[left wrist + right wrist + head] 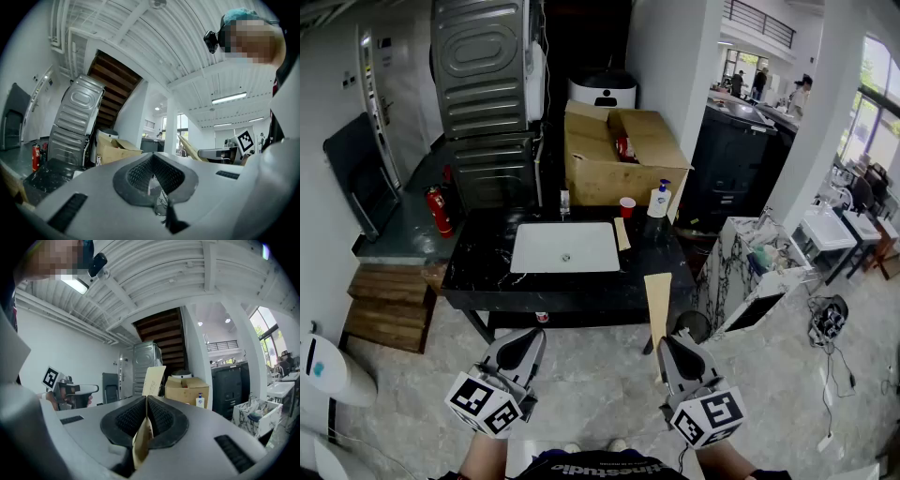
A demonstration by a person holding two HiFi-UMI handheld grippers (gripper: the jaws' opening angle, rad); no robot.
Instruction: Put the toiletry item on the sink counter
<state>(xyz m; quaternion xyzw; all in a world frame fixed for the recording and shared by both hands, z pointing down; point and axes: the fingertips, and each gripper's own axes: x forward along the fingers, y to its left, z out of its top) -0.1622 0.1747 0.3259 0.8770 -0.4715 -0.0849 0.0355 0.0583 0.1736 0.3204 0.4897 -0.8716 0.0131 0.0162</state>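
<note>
**Two hand-held grippers facing a black sink surface; the right one carries the toiletry packet.**

The right gripper [673, 345] has its jaws clamped on the lower end of a flat tan packet [658, 305]. The packet stands upright out of the jaws, in the air and off the surface [478, 281], and from the head view it overlaps the front edge near the front right corner. The left gripper [525, 342] has its jaws together with nothing between them. A white basin [565, 247] sits at the middle of the surface, with a faucet [564, 202] at the back edge behind it. A second tan packet [622, 233] lies flat just beside the basin's right rim. A red cup [626, 207] and a pump bottle [659, 199] stand near the back right corner. A cardboard box [619, 159] stands behind the back edge.
</note>
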